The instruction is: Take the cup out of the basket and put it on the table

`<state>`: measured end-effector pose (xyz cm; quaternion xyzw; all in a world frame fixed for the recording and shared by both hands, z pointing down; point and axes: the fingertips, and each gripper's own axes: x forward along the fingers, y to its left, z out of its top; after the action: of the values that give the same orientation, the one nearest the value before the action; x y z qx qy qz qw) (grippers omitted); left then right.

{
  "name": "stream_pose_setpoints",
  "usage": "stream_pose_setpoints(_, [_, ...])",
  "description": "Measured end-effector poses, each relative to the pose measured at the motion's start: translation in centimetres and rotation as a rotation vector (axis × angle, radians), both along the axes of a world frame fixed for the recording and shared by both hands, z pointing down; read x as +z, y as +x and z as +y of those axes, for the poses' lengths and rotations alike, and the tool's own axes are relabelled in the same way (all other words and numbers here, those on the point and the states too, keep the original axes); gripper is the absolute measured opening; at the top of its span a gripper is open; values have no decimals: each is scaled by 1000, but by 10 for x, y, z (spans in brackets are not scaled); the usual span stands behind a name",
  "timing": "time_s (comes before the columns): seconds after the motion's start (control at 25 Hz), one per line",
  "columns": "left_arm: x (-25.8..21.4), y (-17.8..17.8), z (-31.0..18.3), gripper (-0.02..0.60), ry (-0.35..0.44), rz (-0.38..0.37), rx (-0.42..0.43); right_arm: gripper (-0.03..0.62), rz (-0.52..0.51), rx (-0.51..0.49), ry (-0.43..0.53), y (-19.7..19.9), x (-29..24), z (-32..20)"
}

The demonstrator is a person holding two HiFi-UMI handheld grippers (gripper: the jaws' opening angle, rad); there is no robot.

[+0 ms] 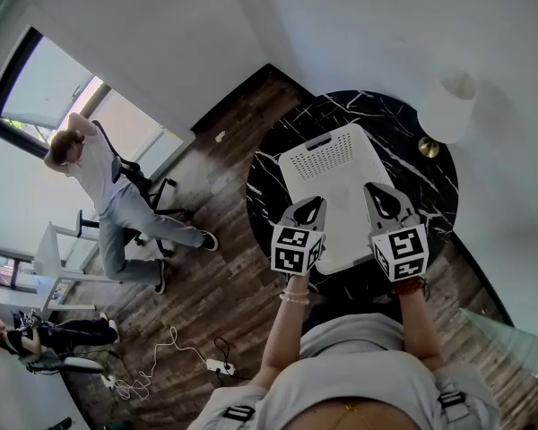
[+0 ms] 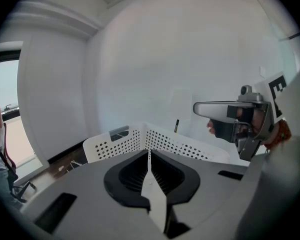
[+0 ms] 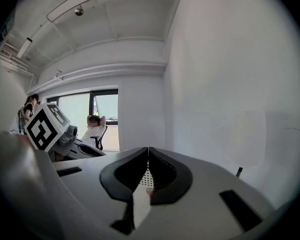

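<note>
1. My left hand-held gripper (image 1: 310,209) and right hand-held gripper (image 1: 383,201) hover over the near end of the white basket (image 1: 332,155). Both have their jaws pressed together and hold nothing.
2. No view shows the cup; I judge it lies hidden inside the basket.
3. To do this well, I should part one pair of jaws, tilt down to find the cup, and grip its wall squarely. Then I can lift it to the dark surface (image 1: 269,177).

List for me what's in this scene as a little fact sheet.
table: round, black marble
basket: white, perforated, on the table
cup: not seen in any view
left gripper: shut, empty, at the basket's near end
right gripper: shut, empty, beside the left one
lamp: white shade, at the table's far right
</note>
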<state>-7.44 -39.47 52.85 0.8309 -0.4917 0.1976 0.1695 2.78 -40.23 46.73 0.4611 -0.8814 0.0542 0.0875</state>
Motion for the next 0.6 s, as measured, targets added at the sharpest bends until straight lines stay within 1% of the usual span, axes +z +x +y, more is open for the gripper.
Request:
stream_pose_setpoints(0.12, [1,1,-7,8,-5,-24,37,9,-4,20,0,2,-1,-3])
stream_pose_setpoints(0.24, [6,3,-17,8,-31,-63,105,9,-5,56,-1,8,-3,-5])
stream_pose_setpoints(0.32, [7,6,-27,9,-34,-72,148,9,-8,84,0,14,-3,-7])
stream_pose_setpoints(0.44, [10,8,-42,8,-36,-85,187,9,-7,123,-5,23,0,-10])
stream_pose_setpoints(0.6, [18,14,-55,9,-64,-110,238,9,-6,171,-11,35,1,-12])
